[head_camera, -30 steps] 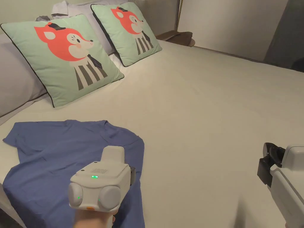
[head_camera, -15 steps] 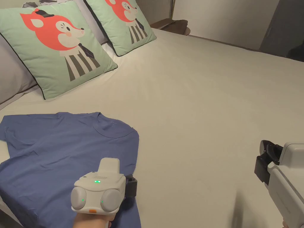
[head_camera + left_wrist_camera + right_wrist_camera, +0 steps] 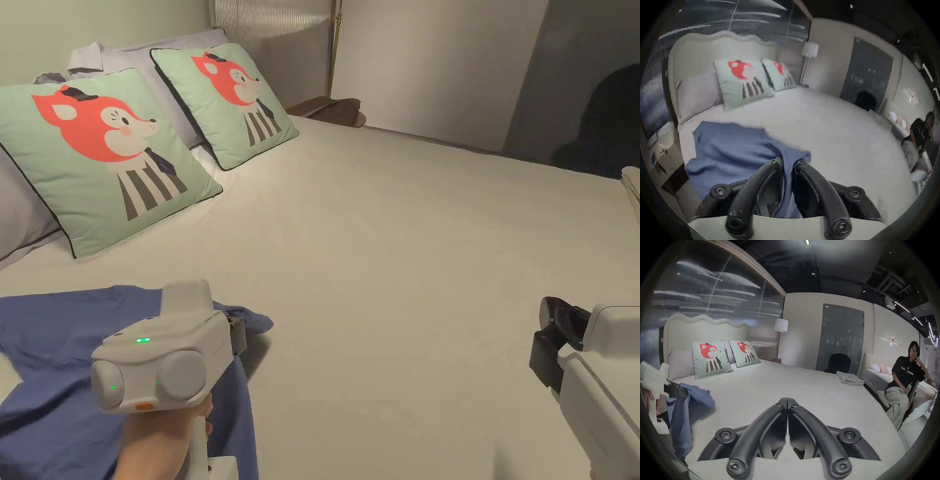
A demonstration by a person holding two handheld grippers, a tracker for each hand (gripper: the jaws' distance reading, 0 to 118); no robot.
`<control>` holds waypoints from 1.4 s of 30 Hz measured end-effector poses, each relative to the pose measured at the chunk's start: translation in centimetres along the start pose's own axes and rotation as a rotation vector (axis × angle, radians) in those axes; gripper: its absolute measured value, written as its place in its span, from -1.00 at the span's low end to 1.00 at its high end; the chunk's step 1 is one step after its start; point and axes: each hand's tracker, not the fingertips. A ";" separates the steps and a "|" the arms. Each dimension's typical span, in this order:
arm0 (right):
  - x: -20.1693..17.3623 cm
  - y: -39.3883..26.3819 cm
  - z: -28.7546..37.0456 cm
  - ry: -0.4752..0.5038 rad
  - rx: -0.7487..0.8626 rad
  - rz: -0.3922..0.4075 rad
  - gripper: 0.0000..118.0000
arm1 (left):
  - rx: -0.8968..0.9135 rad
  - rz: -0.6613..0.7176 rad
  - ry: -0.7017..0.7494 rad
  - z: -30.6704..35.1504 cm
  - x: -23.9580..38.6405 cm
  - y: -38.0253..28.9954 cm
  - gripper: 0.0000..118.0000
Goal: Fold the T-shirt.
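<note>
A blue T-shirt (image 3: 44, 356) lies on the bed's near left corner, its right edge lifted off the sheet. My left gripper (image 3: 237, 334) is shut on that raised edge. In the left gripper view the blue T-shirt (image 3: 730, 149) runs up between the two black jaws of my left gripper (image 3: 787, 161), which press on it. The right gripper view shows the T-shirt (image 3: 696, 394) hanging from the left gripper (image 3: 674, 391). My right gripper (image 3: 553, 350) hovers at the bed's near right, and its jaws (image 3: 787, 400) meet with nothing between them.
Two green fox cushions (image 3: 112, 156) and grey pillows (image 3: 19, 212) lean at the head of the bed. The wide white sheet (image 3: 400, 250) spreads between the grippers. Folded pale cloths (image 3: 849, 378) sit at the far edge. A person (image 3: 906, 374) sits on another bed beyond.
My left gripper has closed on the T-shirt's right edge and lifted it, bunching the cloth leftward. The right gripper has stayed put. The head camera has tilted up.
</note>
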 end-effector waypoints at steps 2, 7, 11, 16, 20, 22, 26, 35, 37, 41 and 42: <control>1.3 0.4 1.4 -0.022 0.023 -0.009 -1.00 | 0.061 -0.014 -0.068 1.7 2.3 1.6 -0.92; 4.7 1.3 5.8 -0.114 0.069 -0.030 -1.00 | 0.158 -0.076 -0.294 4.7 10.3 3.7 -0.92; 8.2 0.9 9.0 -0.208 0.088 -0.047 -1.00 | 0.194 -0.129 -0.508 6.6 17.6 3.4 -0.92; 12.2 0.1 12.8 -0.321 0.083 -0.052 -1.00 | 0.124 -0.188 -0.717 7.7 26.2 0.4 -0.92; 14.8 -0.5 15.8 -0.402 0.075 -0.069 -1.00 | -0.006 -0.264 -0.829 7.6 30.9 -4.7 -0.92; 15.8 -1.0 16.9 -0.435 0.069 -0.080 -1.00 | -0.093 -0.329 -0.864 7.3 32.4 -8.0 -0.92; 17.1 -2.4 17.9 -0.467 0.044 -0.103 -1.00 | -0.317 -0.412 -0.889 6.2 33.4 -15.3 -0.92; 16.5 -4.0 17.6 -0.454 0.009 -0.115 -1.00 | -0.572 -0.585 -0.825 4.9 32.6 -24.6 -0.92; 16.4 -4.1 17.5 -0.448 0.004 -0.117 -1.00 | -0.581 -0.563 -0.825 4.3 32.2 -24.3 -0.91; 16.0 -4.0 17.1 -0.434 0.004 -0.116 -1.00 | -0.570 -0.410 -0.849 3.7 30.8 -21.1 0.02; 15.8 -3.9 17.0 -0.431 0.006 -0.116 -1.00 | -0.518 -0.390 -0.826 3.8 30.3 -19.9 0.63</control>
